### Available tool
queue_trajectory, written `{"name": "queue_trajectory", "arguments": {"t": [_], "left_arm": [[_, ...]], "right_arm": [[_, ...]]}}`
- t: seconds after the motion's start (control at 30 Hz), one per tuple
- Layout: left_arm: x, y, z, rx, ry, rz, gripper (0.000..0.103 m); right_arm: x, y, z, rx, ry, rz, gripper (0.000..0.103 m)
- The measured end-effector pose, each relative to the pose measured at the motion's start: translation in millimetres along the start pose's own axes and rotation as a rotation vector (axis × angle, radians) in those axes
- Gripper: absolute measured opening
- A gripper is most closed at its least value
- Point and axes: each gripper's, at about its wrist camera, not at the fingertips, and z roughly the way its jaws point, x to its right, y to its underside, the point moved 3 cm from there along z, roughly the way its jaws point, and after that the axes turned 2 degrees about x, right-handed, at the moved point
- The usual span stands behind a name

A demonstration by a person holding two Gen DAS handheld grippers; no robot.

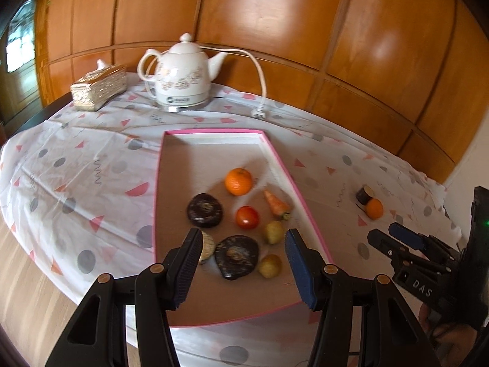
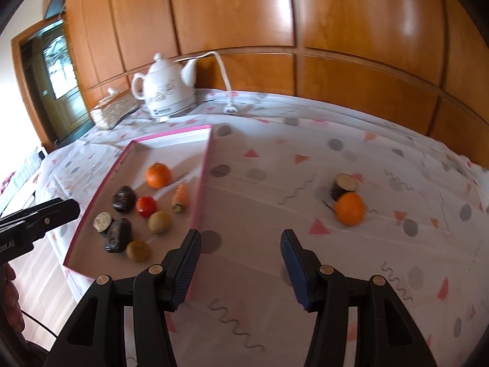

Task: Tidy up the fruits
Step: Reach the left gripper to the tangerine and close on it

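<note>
A shallow pink-rimmed tray [image 1: 195,165] [image 2: 134,165] lies on the patterned cloth. In it are an orange [image 1: 239,181], a carrot [image 1: 276,204], a tomato [image 1: 247,217], two dark brown round pieces [image 1: 204,210], two yellow-green fruits [image 1: 273,231] and a pale cut piece [image 1: 207,246]. Outside it, to the right, a second orange [image 2: 350,209] touches a dark cut piece [image 2: 345,185]. My left gripper [image 1: 243,263] hangs open over the tray's near end, nothing between its pads. My right gripper [image 2: 241,266] [image 1: 385,234] is open above bare cloth, short of the loose orange.
A white teapot-shaped kettle [image 1: 183,76] with cord and plug [image 1: 258,113] stands at the back beside a gold tissue box [image 1: 99,87]. Wooden panelling rises behind the table. The cloth drops off at the left edge over a wooden floor [image 1: 27,275]. A finger of the left gripper [image 2: 58,212] shows at left.
</note>
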Motion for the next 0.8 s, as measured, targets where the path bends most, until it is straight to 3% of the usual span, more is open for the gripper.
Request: {"name": "queue_trajectory", "arguments": {"t": [0.8], "left_arm": [[101,-9,37,-0.073,0.14,0.245,0.057]], "right_arm": [[145,44,-26,-0.007,0.301,0.291,0.055]]}}
